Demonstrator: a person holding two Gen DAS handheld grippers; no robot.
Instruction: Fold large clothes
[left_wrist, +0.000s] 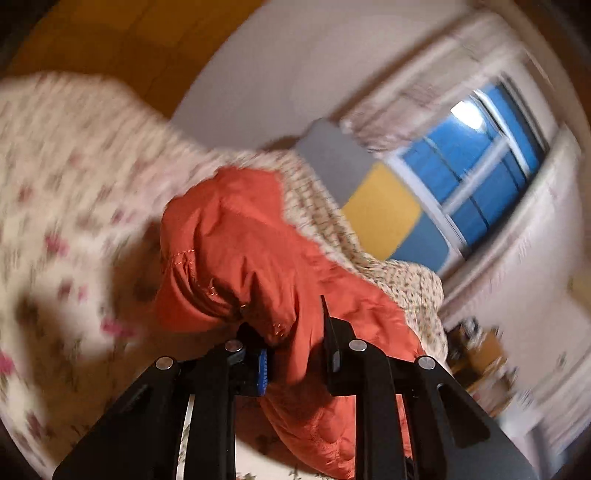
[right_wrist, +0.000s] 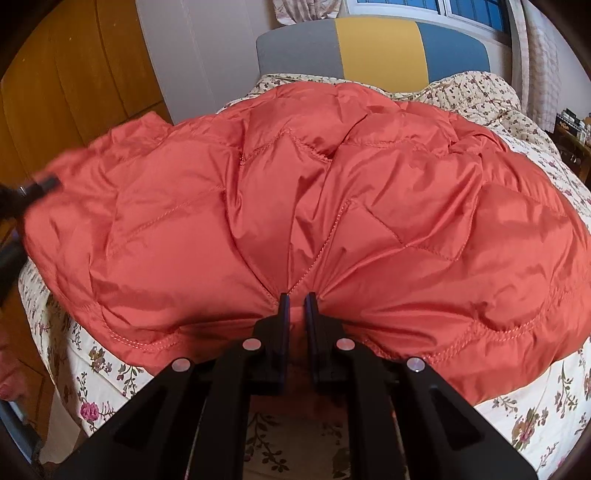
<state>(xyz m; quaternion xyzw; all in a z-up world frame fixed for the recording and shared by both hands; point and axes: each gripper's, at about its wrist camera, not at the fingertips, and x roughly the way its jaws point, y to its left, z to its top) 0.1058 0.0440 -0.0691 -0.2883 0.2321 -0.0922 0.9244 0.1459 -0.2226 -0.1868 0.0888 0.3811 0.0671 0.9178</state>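
Both my tongs pinch the orange quilted puffer jacket (right_wrist: 295, 206) on the floral-print bedspread (right_wrist: 524, 417).
My right gripper (right_wrist: 297, 299) clamps the near hem; my left gripper (left_wrist: 295, 325) grips a bunched fold, raised off the bed.

Left claw (left_wrist: 297, 343) clamps the orange jacket (left_wrist: 236, 236) above the floral bedspread (left_wrist: 66, 184).

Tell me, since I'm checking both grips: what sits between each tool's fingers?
Jacket fabric in both. In the right wrist view the right tool pinches the orange jacket's near hem; in the left wrist view the left tool clamps a bunched fold.
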